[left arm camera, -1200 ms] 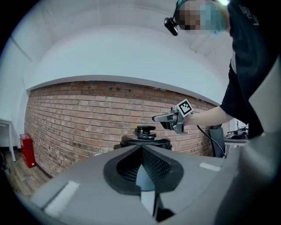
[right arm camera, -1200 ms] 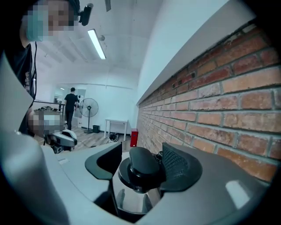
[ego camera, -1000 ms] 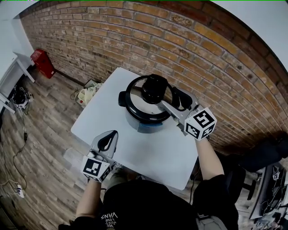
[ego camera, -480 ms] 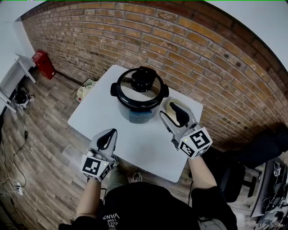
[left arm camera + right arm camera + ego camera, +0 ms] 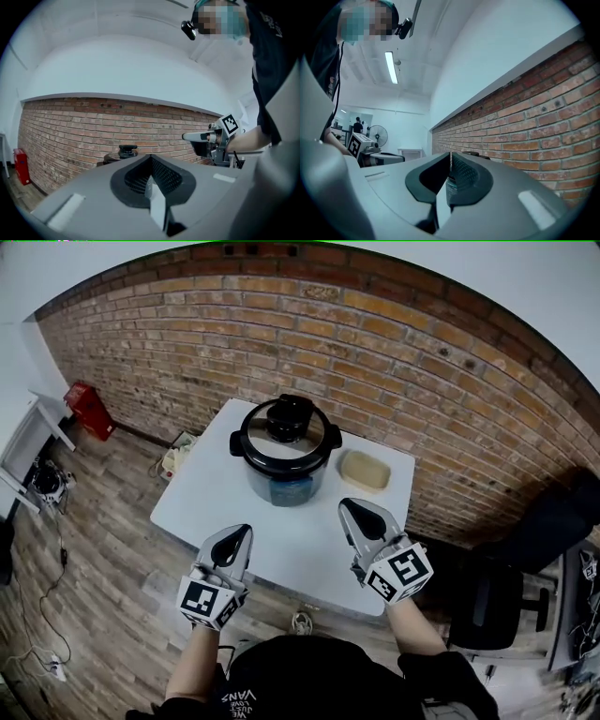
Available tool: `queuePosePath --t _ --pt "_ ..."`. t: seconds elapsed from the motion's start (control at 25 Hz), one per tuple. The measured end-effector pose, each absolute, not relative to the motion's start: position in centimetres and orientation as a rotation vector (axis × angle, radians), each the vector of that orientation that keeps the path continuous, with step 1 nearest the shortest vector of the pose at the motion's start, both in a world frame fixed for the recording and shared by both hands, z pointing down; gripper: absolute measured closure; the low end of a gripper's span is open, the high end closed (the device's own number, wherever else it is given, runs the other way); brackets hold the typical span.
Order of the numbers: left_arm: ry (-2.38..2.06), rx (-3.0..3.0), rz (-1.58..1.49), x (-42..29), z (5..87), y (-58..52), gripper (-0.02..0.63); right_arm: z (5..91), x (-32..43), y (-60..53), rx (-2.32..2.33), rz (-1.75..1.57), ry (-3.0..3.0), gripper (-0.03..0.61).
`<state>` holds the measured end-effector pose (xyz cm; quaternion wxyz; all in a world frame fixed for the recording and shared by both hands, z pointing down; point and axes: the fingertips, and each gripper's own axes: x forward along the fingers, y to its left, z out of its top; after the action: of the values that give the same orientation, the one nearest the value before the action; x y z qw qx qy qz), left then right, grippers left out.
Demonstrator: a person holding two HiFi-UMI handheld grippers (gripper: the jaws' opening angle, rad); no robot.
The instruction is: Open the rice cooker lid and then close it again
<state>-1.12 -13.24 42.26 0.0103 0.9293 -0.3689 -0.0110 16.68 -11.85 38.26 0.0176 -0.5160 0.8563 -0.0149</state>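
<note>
The rice cooker (image 5: pixel 284 457) stands at the back of the white table (image 5: pixel 225 502), its glass lid (image 5: pixel 284 435) with a black knob resting flat on the pot. My left gripper (image 5: pixel 240 532) hovers over the table's front left edge, shut and empty. My right gripper (image 5: pixel 351 508) is at the front right, well short of the cooker; its jaws have come together with nothing between them. In the left gripper view the cooker's knob (image 5: pixel 127 150) shows far ahead, with the right gripper (image 5: pixel 187 136) at the right. Brick wall is all the right gripper view shows ahead.
A shallow beige container (image 5: pixel 364 471) lies on the table right of the cooker. A brick wall (image 5: pixel 394 362) runs behind the table. A red box (image 5: pixel 90 396) stands on the wooden floor at far left, and a dark chair (image 5: pixel 487 610) at right.
The right gripper pulled back from the cooker's lid toward the front of the table and shut. The lid now sits flat on the pot. The left gripper shifted slightly.
</note>
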Motion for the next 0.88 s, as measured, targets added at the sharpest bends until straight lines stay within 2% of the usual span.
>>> queuePosePath --t 0.12,0.88 --pt "-1.105 2.913 -0.031 -2.0 41.5 -13.0 0.612 38.1 15.9 -10.5 -1.667 -0.062 2.604 0.572" --pt "-0.760 3.005 -0.015 -10.3 41.5 -7.6 0.612 40.8 6.2 -0.9 -1.955 -0.201 2.365 0.572"
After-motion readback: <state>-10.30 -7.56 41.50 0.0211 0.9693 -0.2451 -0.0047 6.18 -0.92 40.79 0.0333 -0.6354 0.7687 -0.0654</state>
